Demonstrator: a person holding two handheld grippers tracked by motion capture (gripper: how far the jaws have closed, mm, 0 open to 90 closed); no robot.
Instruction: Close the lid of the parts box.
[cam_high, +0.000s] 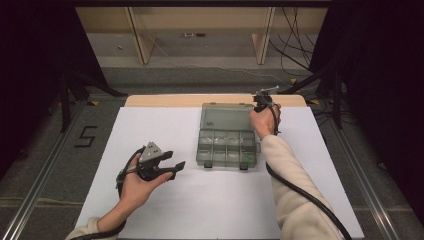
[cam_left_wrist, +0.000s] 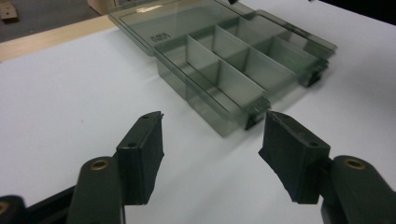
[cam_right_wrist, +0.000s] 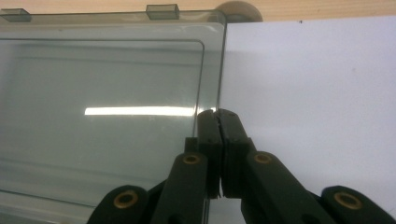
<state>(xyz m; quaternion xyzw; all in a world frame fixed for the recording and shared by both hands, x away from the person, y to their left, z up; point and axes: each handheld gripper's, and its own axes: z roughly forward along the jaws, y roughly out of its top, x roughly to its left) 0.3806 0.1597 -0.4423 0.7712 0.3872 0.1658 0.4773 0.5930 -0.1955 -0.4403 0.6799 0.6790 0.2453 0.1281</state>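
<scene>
A smoky clear plastic organiser box with several divided compartments lies open on the white sheet, its lid flat behind it. My right gripper is shut, and its tips sit at the lid's right edge. I cannot tell whether they touch the lid. My left gripper hovers to the left of the box, open with nothing between its jaws. In the left gripper view the open jaws point at the box's near corner, and its compartments look empty.
A white sheet covers most of the wooden table, with bare room in front of the box and to its left. Two dark latches stick out of the box's front. Cables trail from both grippers.
</scene>
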